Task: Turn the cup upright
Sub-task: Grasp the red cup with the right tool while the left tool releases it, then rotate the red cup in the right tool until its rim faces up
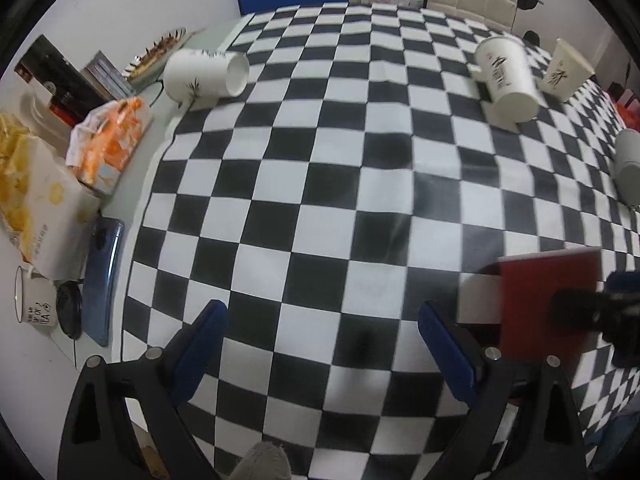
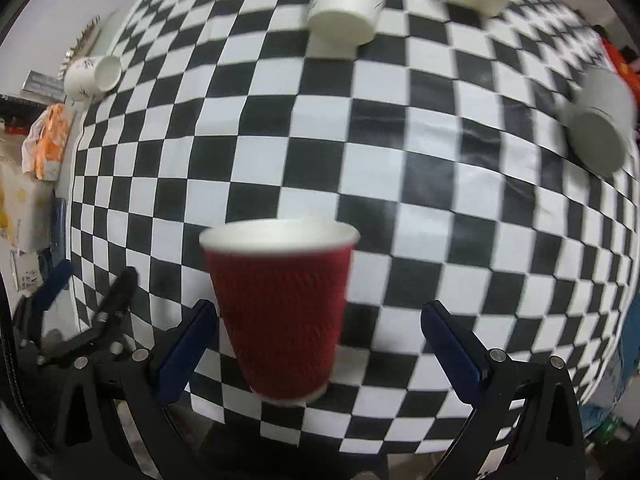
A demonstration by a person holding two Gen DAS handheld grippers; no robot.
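The red ribbed paper cup point(image 2: 280, 312) stood upright, contents hidden, between the right gripper point(image 2: 318, 338)'s spread jaws; the left gripper point(image 1: 322, 340)'s jaws gaped over the checkered worktop point(image 1: 320, 184).

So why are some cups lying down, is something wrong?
Yes. Two white paper cups and a grey mug lie tipped on the checkered tablecloth. The red ribbed paper cup stands upright. No spill shows.
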